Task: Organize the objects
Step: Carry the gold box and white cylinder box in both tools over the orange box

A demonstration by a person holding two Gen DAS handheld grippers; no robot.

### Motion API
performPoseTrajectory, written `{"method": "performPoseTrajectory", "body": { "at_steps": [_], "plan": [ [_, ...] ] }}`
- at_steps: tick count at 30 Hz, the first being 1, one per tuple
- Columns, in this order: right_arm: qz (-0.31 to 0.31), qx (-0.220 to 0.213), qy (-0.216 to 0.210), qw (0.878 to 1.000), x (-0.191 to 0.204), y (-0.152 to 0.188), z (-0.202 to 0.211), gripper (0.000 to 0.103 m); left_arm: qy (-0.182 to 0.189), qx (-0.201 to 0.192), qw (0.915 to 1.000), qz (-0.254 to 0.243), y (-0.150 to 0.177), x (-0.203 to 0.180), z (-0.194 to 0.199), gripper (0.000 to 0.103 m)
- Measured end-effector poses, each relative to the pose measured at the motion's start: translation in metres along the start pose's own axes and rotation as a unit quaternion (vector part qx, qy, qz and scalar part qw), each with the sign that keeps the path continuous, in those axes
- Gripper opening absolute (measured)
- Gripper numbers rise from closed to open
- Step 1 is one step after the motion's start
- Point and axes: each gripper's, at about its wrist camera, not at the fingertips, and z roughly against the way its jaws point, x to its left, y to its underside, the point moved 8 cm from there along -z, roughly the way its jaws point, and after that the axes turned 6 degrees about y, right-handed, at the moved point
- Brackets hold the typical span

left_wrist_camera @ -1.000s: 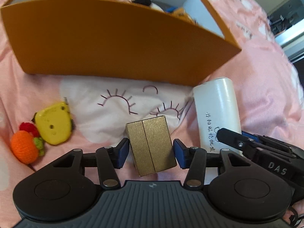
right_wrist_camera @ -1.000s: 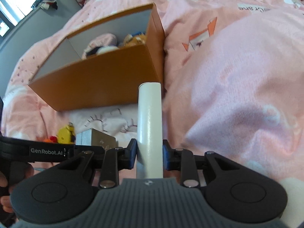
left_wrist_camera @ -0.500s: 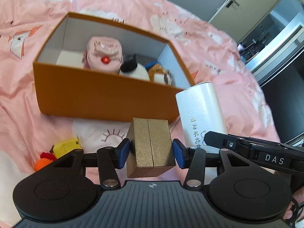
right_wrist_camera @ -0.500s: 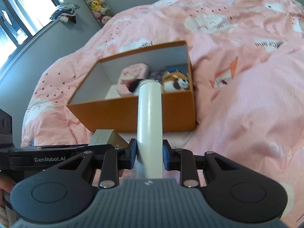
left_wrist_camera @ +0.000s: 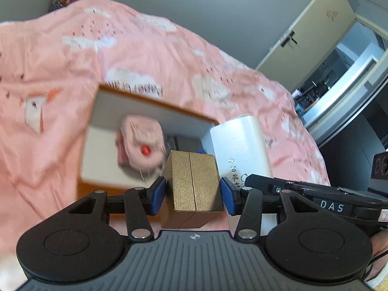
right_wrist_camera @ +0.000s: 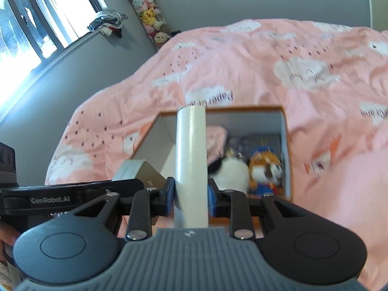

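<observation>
Both sets of jaws are clamped on cargo above a pink cloud-print bedspread. At lower centre of the left wrist view, the left gripper pinches a gold box between its blue pads, the box's centre seam running upright. Just right of it stands the white tube with black printed characters, gripped by the right gripper, whose own view shows the tube rising up the middle of the frame. Behind both, at mid-frame, sits an open orange box with white inner walls. Inside it lie a blurred pink plush, a black-and-white plush and an orange plush at the right wall. A door stands at upper right of the left view.
</observation>
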Motion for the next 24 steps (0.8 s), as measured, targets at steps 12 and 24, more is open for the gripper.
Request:
{"method": "performPoseTrajectory", "body": {
  "at_steps": [12, 24],
  "plan": [
    [-0.106, 0.046, -0.042, 0.992, 0.014, -0.048, -0.128, 0.029, -0.076, -0.001, 0.9966, -0.031, -0.073, 0.06, -0.03, 0.055],
    [-0.134, 0.153, -0.047, 0.978, 0.043, -0.024, -0.243, 0.029, -0.093, 0.009, 0.9948, -0.042, -0.083, 0.098, -0.052, 0.055]
  ]
}}
